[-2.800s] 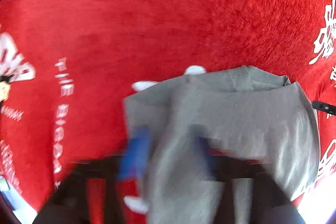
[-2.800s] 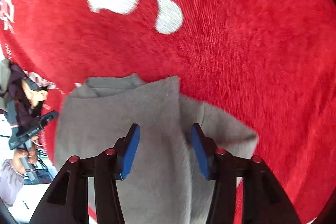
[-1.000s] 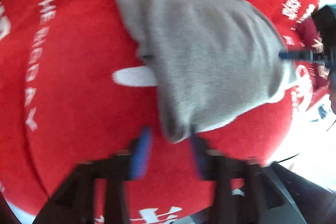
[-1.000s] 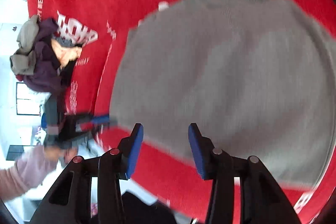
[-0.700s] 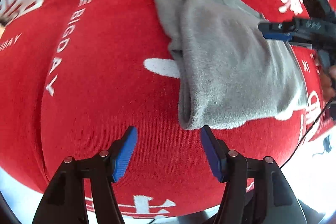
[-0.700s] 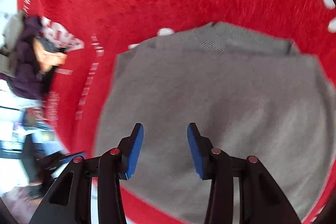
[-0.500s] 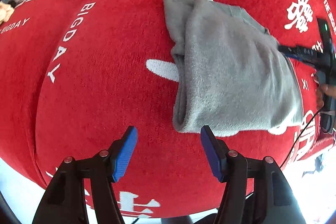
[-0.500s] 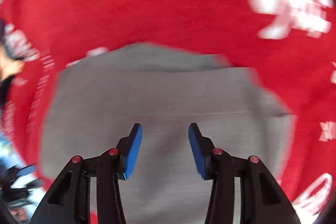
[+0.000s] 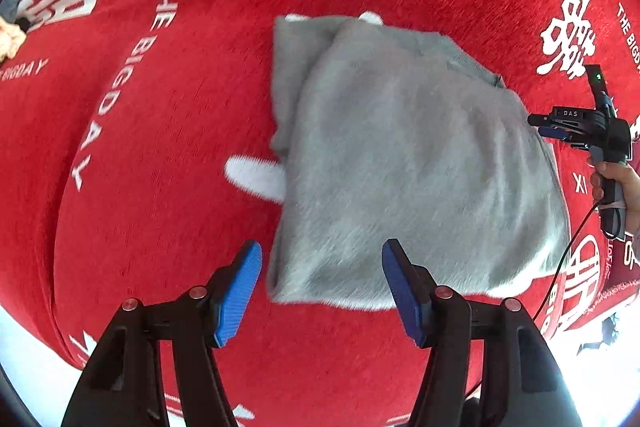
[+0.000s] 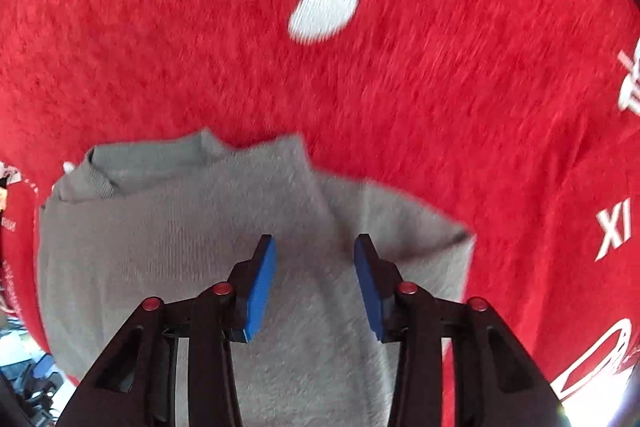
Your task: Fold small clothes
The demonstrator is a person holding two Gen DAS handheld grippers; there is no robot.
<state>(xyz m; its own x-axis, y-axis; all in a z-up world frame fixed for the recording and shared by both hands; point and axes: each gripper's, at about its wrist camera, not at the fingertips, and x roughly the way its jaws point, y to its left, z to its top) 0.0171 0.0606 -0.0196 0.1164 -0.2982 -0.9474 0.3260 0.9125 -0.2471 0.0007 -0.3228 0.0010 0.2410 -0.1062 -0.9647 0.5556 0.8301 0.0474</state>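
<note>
The sweater point(image 9: 408, 163) lies just ahead of the left gripper point(image 9: 320, 287), its near hem between the wide-open, empty fingers. The right gripper point(image 10: 314, 283), also open and empty, hovers over the sweater's middle, long axis running away from both.

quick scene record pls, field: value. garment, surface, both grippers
garment: grey sweater, folded into a compact bundle, lying flat
surface: red cloth with white lettering
left gripper: open, empty, at the sweater's near edge
right gripper: open, empty, over the sweater
contact: neither gripper grips fabric
other: cream item at the cloth's far left edge, too small to identify
</note>
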